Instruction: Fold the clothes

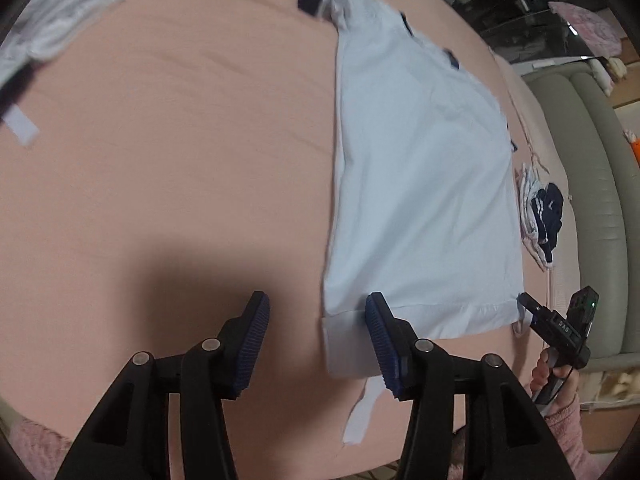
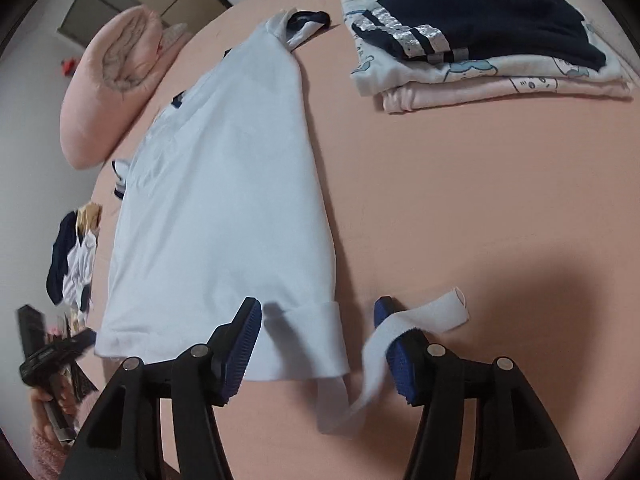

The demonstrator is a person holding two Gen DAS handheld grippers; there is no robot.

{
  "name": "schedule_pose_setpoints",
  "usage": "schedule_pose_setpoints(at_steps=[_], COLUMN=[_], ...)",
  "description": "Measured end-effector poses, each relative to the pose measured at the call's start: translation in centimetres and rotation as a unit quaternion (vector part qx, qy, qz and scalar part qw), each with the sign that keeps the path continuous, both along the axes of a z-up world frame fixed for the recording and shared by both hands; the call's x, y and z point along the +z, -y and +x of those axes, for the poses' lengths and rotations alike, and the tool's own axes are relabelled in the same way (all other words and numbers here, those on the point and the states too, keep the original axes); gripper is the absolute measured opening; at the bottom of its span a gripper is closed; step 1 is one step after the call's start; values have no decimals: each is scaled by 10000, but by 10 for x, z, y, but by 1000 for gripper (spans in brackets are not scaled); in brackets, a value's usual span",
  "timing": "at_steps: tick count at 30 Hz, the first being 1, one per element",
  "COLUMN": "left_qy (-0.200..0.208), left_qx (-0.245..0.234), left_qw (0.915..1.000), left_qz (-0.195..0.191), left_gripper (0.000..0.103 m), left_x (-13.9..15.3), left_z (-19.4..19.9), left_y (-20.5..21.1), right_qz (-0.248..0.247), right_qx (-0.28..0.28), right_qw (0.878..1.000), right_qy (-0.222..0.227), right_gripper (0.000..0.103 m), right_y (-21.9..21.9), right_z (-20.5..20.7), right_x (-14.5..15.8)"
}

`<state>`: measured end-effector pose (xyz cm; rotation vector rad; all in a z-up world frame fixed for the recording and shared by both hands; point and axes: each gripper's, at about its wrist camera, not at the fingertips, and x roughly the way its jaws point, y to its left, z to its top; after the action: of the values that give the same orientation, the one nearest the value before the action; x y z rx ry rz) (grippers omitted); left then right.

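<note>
Item count, bed surface

One white garment spread flat; one stack of three folded garments; one pink pillow; one loose heap of unfolded clothes; two grippers, left and right.

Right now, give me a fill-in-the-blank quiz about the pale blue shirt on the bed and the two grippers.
The pale blue shirt lies flat on a ___ bedsheet.
The left gripper and the right gripper are both ___.
The top garment on the folded clothes stack is ___.
Missing words: pink; open; navy.
</note>
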<state>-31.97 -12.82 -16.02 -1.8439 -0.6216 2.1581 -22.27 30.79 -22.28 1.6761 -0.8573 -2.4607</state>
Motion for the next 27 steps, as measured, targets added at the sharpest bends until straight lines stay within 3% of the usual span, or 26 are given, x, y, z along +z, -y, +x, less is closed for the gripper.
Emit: schedule_pose_setpoints(at_steps=[2, 3, 7, 8, 9, 10, 12, 13, 15, 16, 17, 18, 22, 24, 27], left_qy=[-27, -37, -35, -56, -76, -100, -191, -242, -397, -503, -560, -532, -100, 1, -68], left_qx=[-244, -351, -376, -364, -352, -345, -374, -386, -402, -467, -553, -619, -606, -380, -242], left_qw=[9997, 9994, 9993, 9993, 9993, 9994, 9990, 9986, 9979, 9967, 9956, 9956, 9978, 9992, 9997], left_qz=[-38, -55, -18, 3, 24, 25, -172, -256, -307, -423, -502, -450, -241, -155, -48], left_gripper=[46, 46, 46, 41, 24, 16, 9, 9, 9, 9, 9, 10, 15, 24, 24], left_x=[2, 2, -2, -1, -1, 0, 3, 5, 17, 23, 28, 28, 9, 1, -9], left_z=[4, 5, -1, -1, -2, -2, 1, 2, -1, -2, -3, -4, -10, -7, -7], left_y=[-18, -26, -35, -36, -36, -37, -35, -34, -33, -35, -37, -40, -41, -38, -42], right_qz=[-333, -381, -132, -84, -37, 11, 105, 153, 311, 492, 611, 658, 390, 265, 53], right_qx=[105, 175, 442, 496, 549, 603, 710, 763, 819, 763, 739, 752, 797, 733, 546], right_qw=[9993, 9990, 9989, 9987, 9984, 9981, 9973, 9969, 9961, 9959, 9954, 9950, 9959, 9967, 9985], right_qy=[121, 137, 96, 101, 107, 112, 123, 129, 104, 34, -13, -32, 167, 220, 77], right_gripper=[11, 10, 10, 12, 20, 26, 56, 57, 54, 46, 29, 22, 22, 35, 34], right_y=[1, 3, 16, 19, 22, 25, 32, 35, 39, 38, 36, 33, 20, 19, 19], right_z=[0, 1, 1, 0, -1, -1, -3, -4, -4, -1, 1, 3, 1, 1, 2], right_x=[-2, -2, 3, 4, 4, 5, 6, 7, 10, 16, 21, 24, 18, 11, 2])
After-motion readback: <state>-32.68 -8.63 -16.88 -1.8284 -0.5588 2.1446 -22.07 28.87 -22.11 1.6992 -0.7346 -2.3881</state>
